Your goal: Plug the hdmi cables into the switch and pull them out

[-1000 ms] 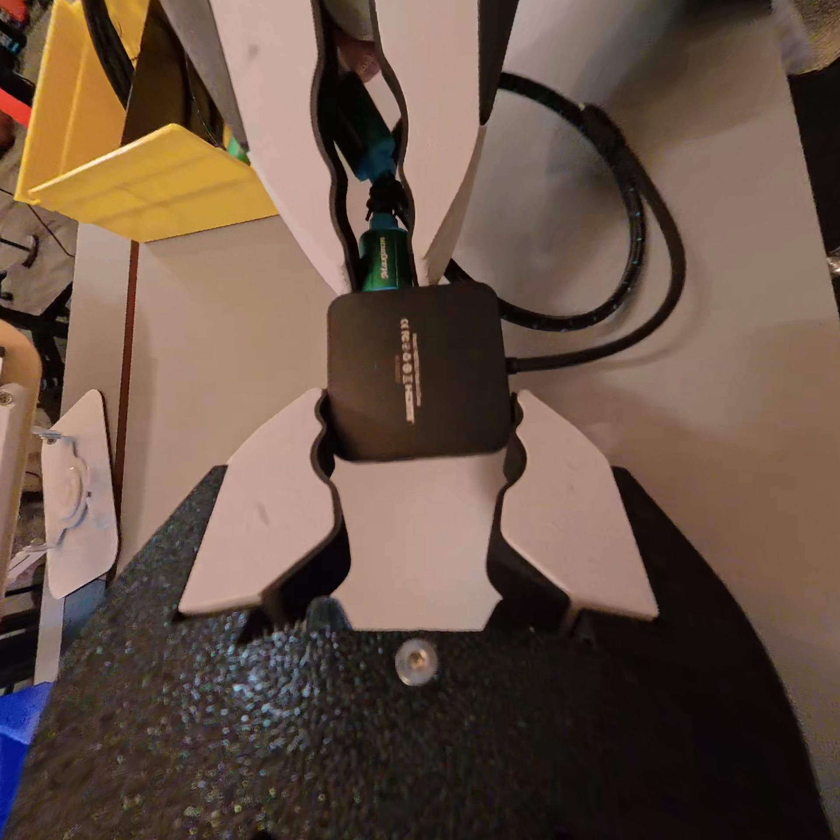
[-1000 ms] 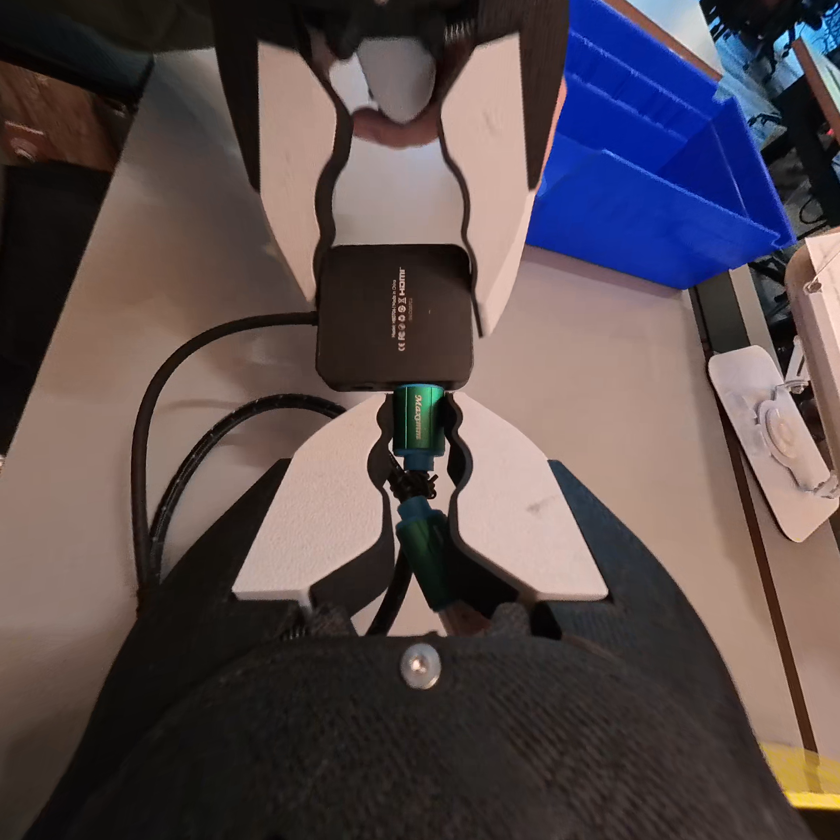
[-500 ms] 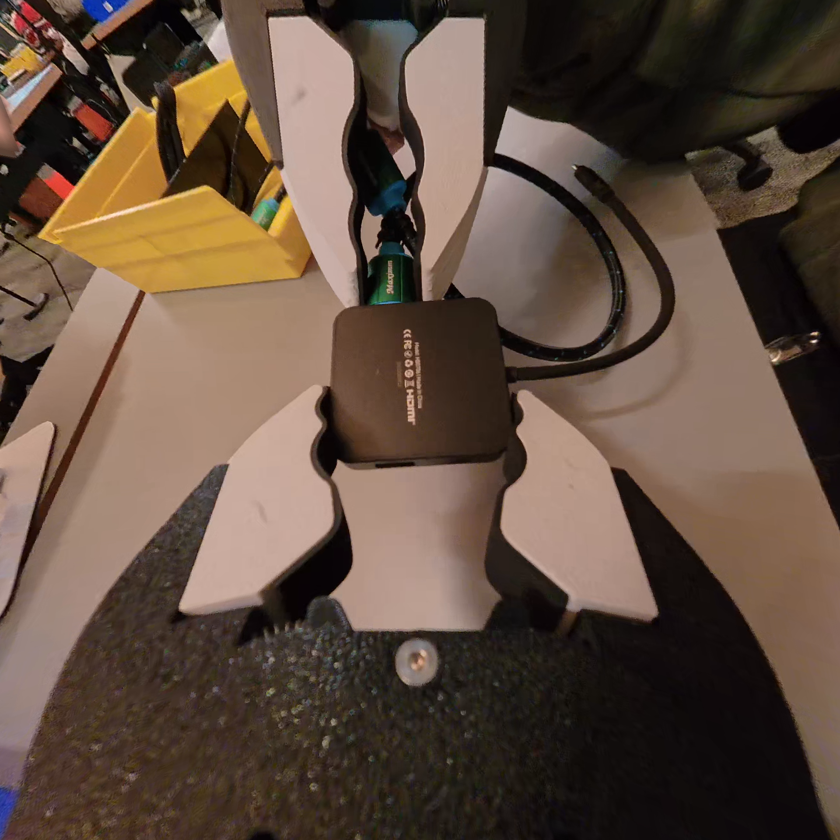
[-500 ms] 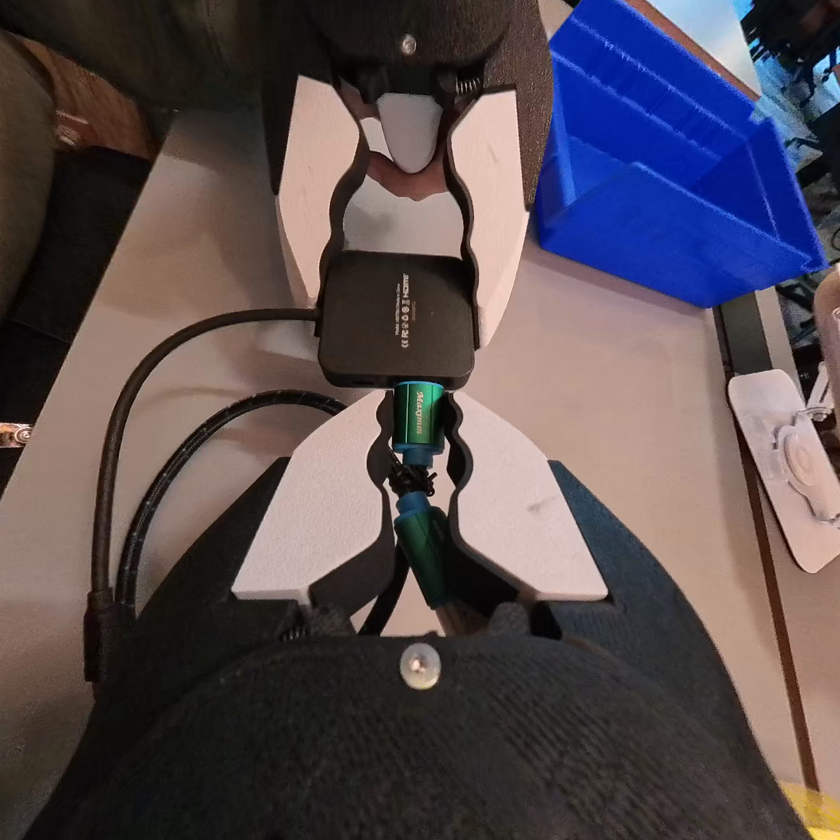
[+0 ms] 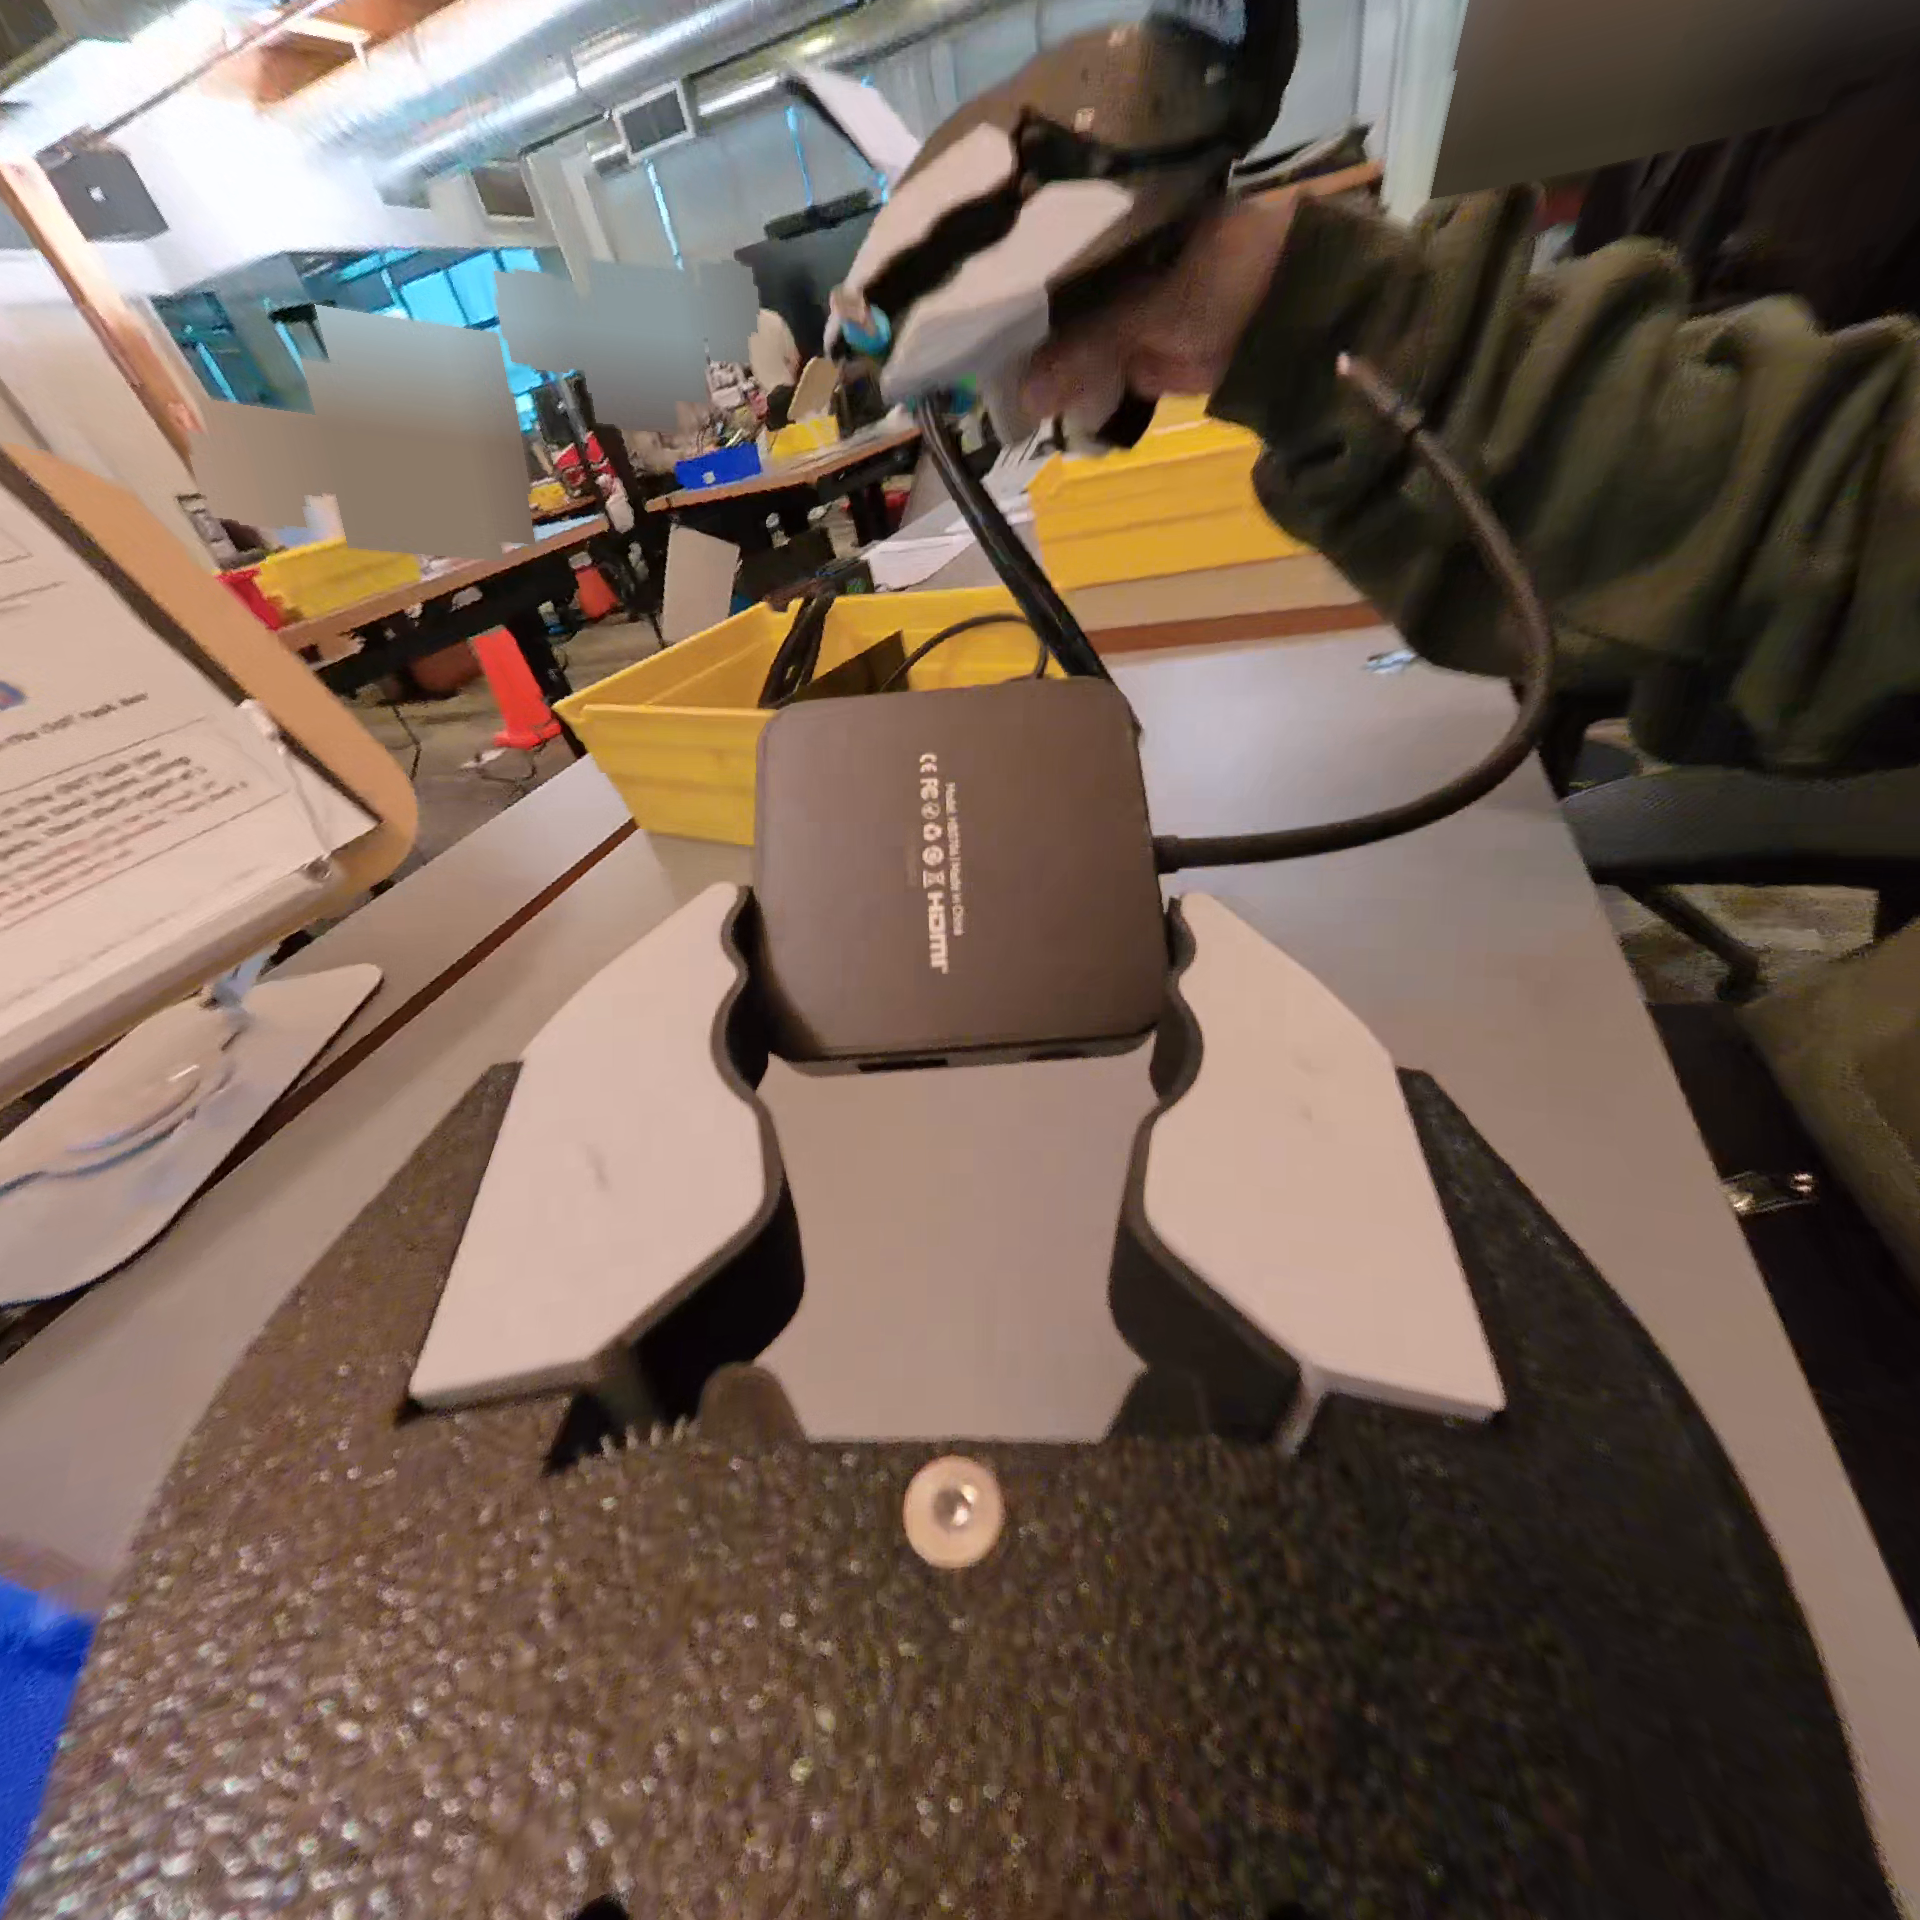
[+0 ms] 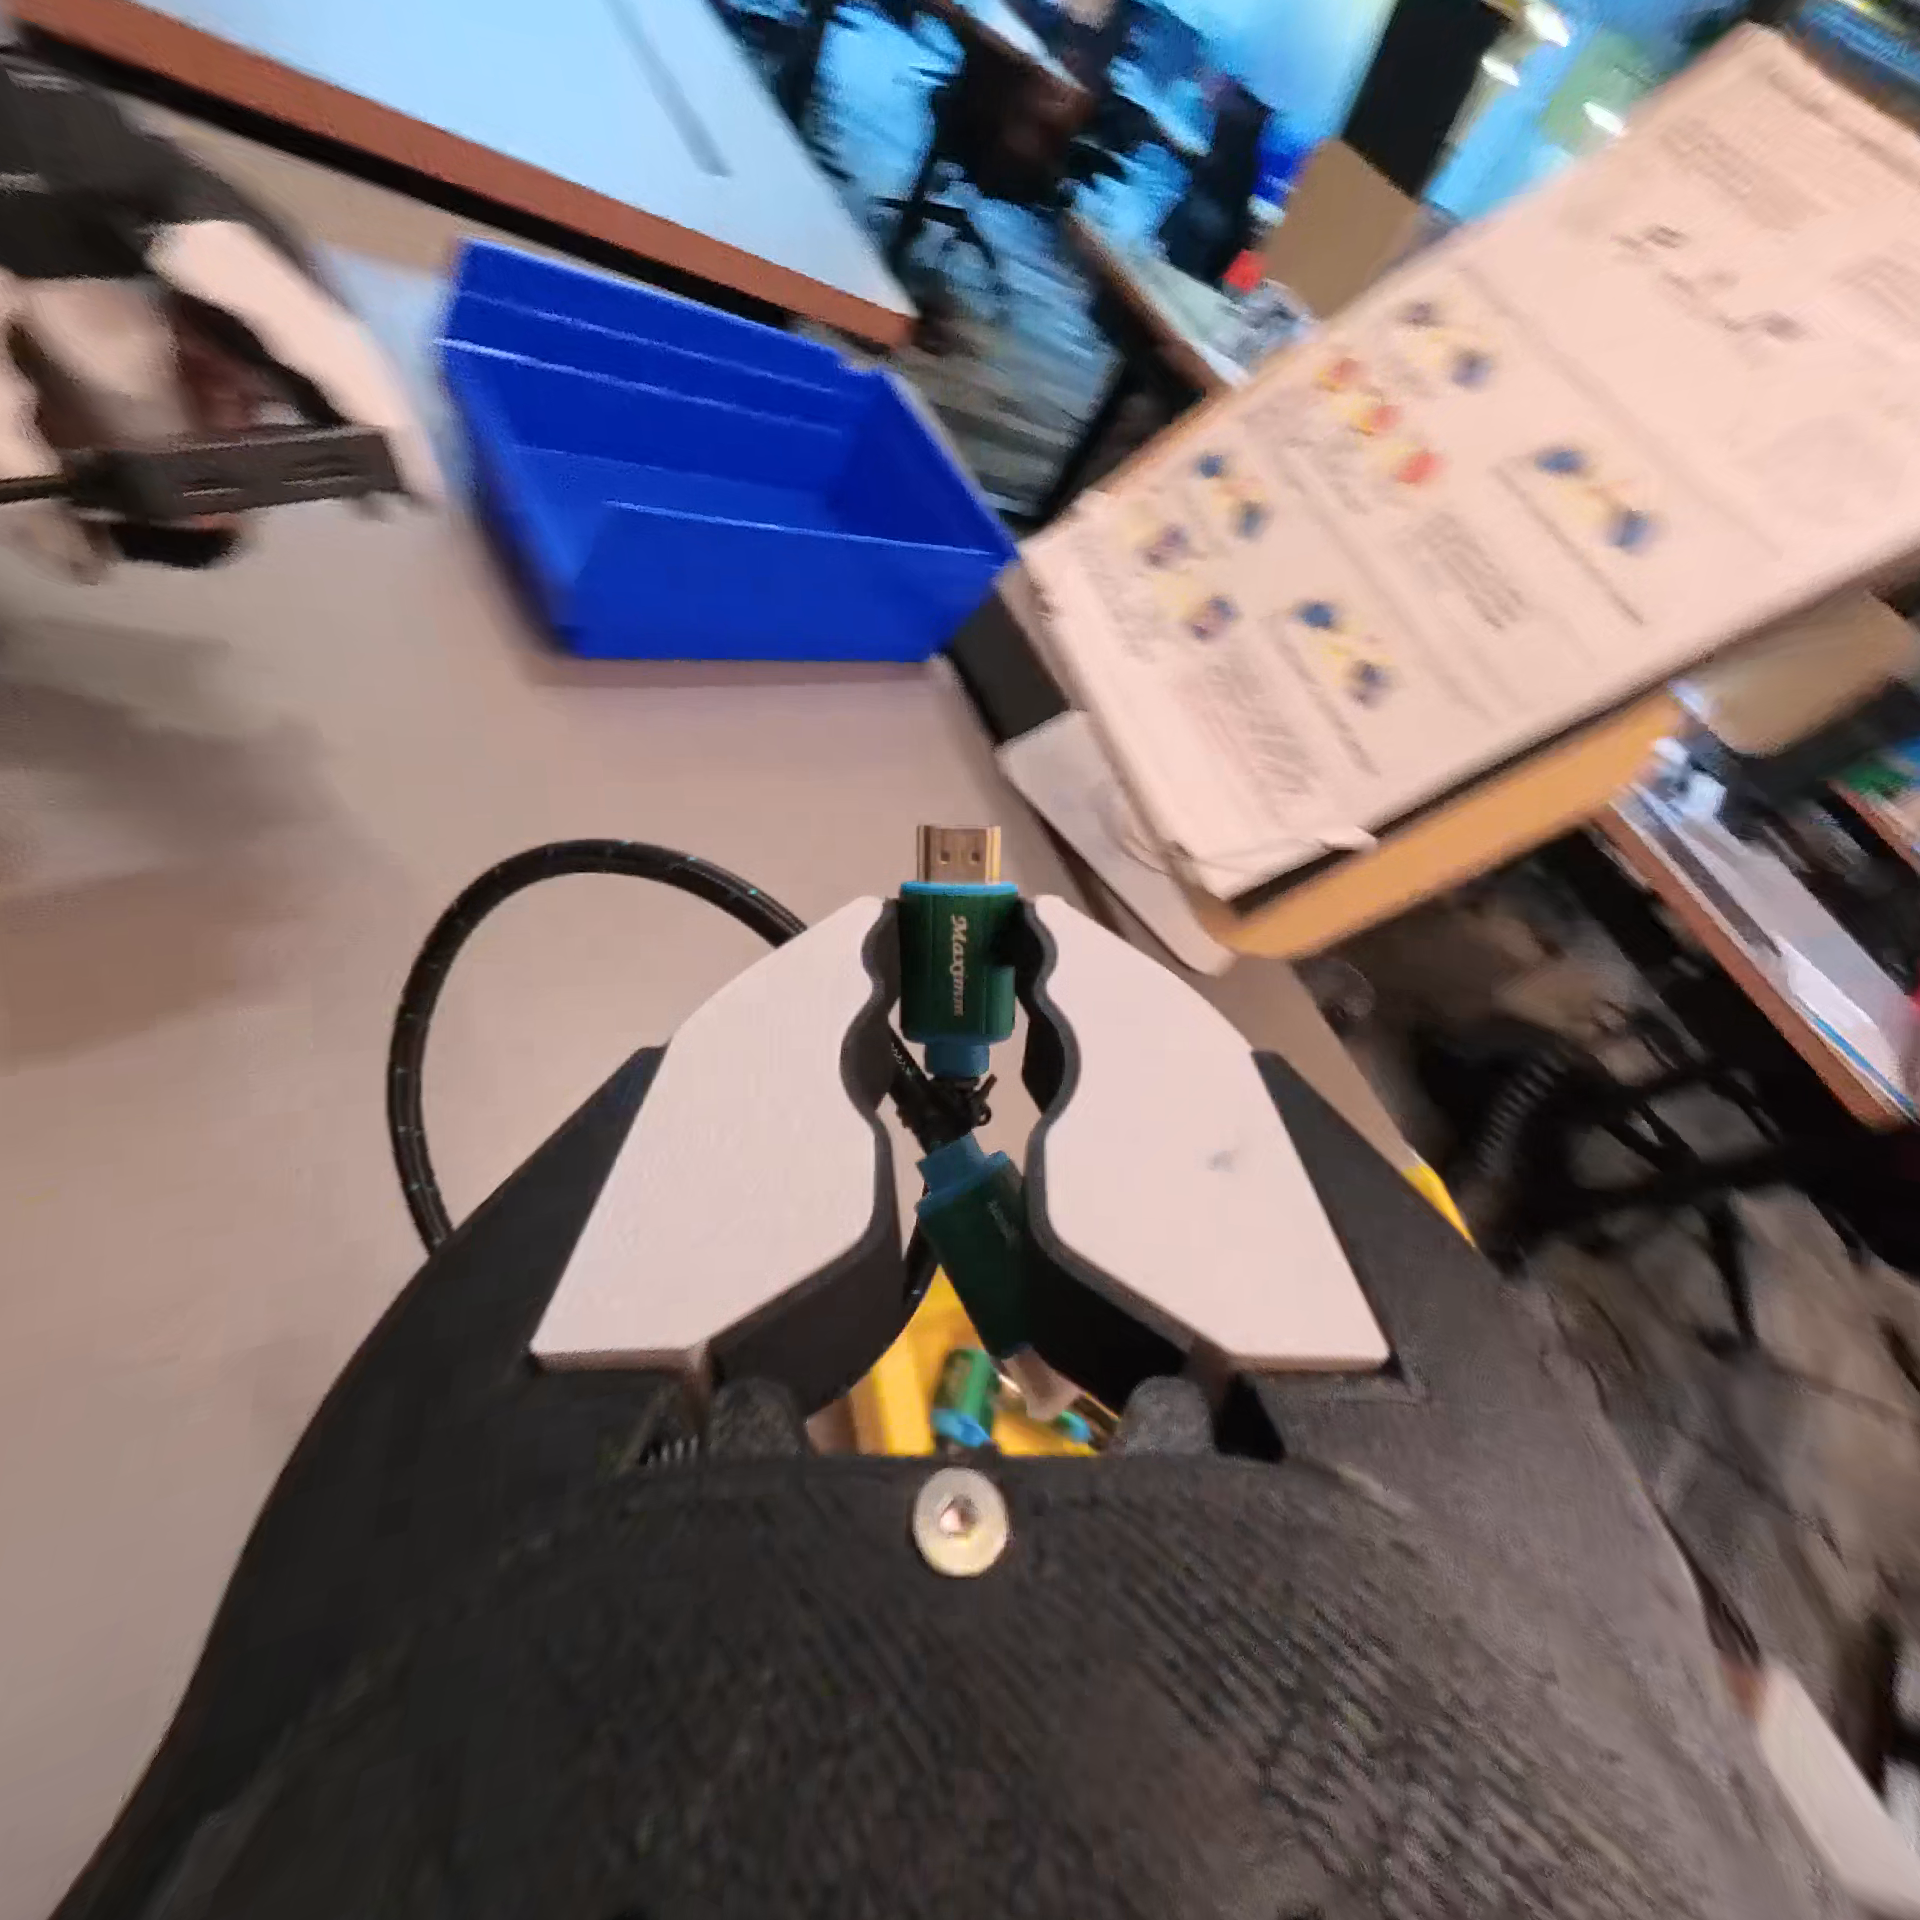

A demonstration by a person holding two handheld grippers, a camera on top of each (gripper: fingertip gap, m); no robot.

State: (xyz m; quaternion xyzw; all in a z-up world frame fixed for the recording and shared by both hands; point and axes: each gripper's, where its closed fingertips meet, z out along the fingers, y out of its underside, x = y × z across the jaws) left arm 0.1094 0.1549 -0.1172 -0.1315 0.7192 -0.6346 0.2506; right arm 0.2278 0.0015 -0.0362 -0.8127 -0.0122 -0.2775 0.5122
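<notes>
The left gripper (image 5: 956, 997) holds the black switch (image 5: 951, 873) between its two white fingers (image 5: 623, 1174). The jaws sit fairly wide and press on both sides of the flat box. The switch is lifted above the grey tabletop (image 5: 1382, 925) and tilts up toward the room. A thin black cord (image 5: 1455, 790) comes out of its right side and bends upward in a loop.

The right gripper (image 6: 956, 935) holds the green hdmi plug (image 6: 956, 971). Its jaws are narrow and squeeze the plug's green body. The shiny metal tip (image 6: 958, 854) sticks out past the fingertips and is bare, so the plug is out of the switch. The black braided cable (image 6: 436, 997) curls in a loop to the left of the gripper, over the tabletop. A second green plug (image 6: 982, 1257) of the cable hangs between the fingers, closer to the camera.

In the left wrist view, the right gripper is high up and well apart from the switch, held by a hand (image 5: 1132, 353) in a dark green sleeve (image 5: 1558, 457).

A yellow bin (image 5: 686, 727) with dark cords in it sits at the far edge of the tabletop in the left view. A blue bin (image 6: 707, 509) sits near the far edge in the right view. A tilted board with paper sheets (image 6: 1455, 436) stands just off the tabletop's edge, beside the blue bin. The right view is blurry.
</notes>
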